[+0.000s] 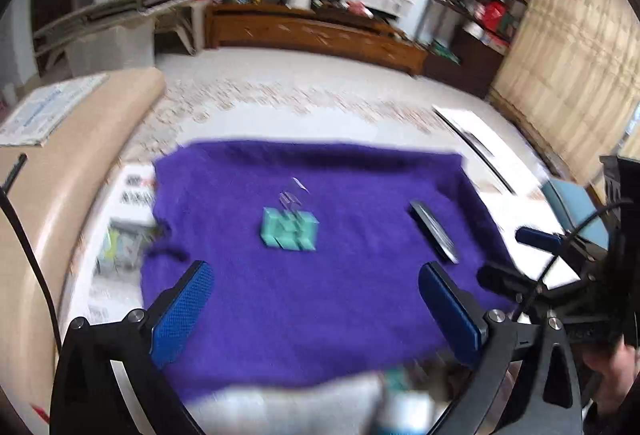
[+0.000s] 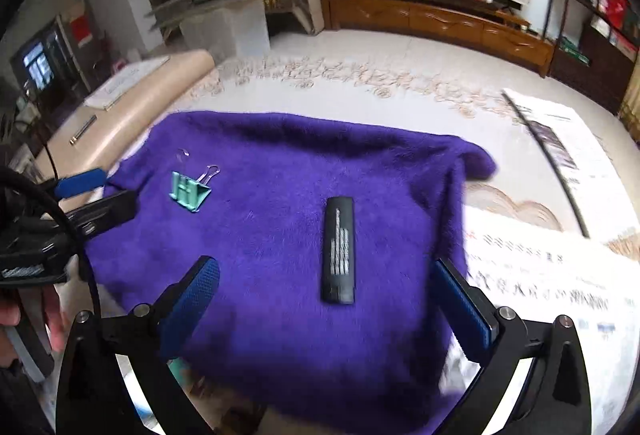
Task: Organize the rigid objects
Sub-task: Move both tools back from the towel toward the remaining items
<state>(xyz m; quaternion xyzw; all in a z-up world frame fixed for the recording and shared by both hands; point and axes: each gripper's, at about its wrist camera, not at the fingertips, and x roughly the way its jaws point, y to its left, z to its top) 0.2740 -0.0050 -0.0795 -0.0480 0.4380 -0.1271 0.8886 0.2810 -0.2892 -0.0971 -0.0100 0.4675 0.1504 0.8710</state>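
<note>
Here both left tongs [image 1: 316,299] and right tongs [image 2: 328,291] hover spread wide, empty, above the purple cloth [image 2: 280,235].

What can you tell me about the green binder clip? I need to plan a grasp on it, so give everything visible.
The green binder clip is a teal, metal-looking clip with cut-out slots in its body and two silvery wire handles, one lying flat, the other sticking up. It rests on the purple fuzzy cloth, toward its left part, apart from the black remote. Nothing grips it: the open left gripper faces it from nearby. The left view is blurred, so finer detail is unclear.
</note>
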